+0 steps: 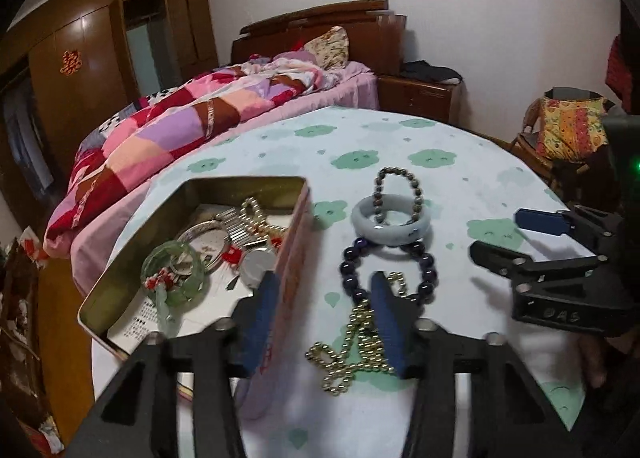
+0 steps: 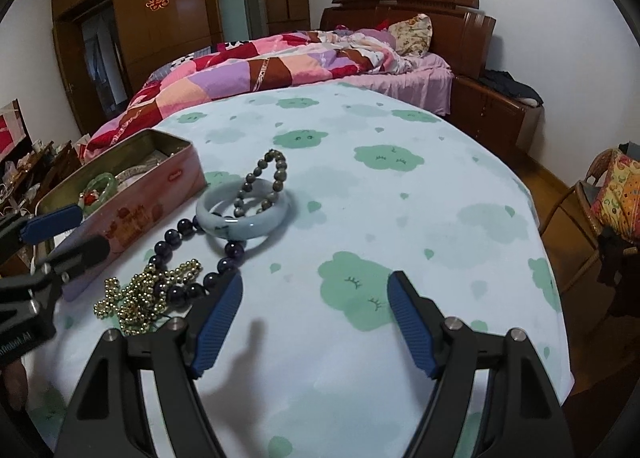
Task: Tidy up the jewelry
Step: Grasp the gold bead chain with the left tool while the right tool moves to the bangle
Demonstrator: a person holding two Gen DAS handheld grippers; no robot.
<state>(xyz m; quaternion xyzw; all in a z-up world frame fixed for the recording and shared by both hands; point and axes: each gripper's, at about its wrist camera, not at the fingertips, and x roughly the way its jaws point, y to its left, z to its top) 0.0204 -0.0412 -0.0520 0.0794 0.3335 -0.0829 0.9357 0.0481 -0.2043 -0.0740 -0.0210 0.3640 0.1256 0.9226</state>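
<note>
Jewelry lies half-sorted on a cloud-print tablecloth (image 2: pixel 400 194): a pale jade bangle (image 1: pixel 391 226), a grey bead bracelet (image 1: pixel 400 194) threaded through it, a dark purple bead bracelet (image 1: pixel 390 270) and a gold bead chain (image 1: pixel 356 350) wait beside the open tin (image 1: pixel 192 186) at 9 o'clock, where a green bangle (image 1: pixel 174 278) and other pieces already sit. Left gripper (image 1: pixel 324 322) straddles the tin's near wall, jaws part-spread and pinching nothing (likely steadying it). Right gripper (image 2: pixel 316 322), spread wide and empty at 3 o'clock of the pile, seems poised to collect.
</note>
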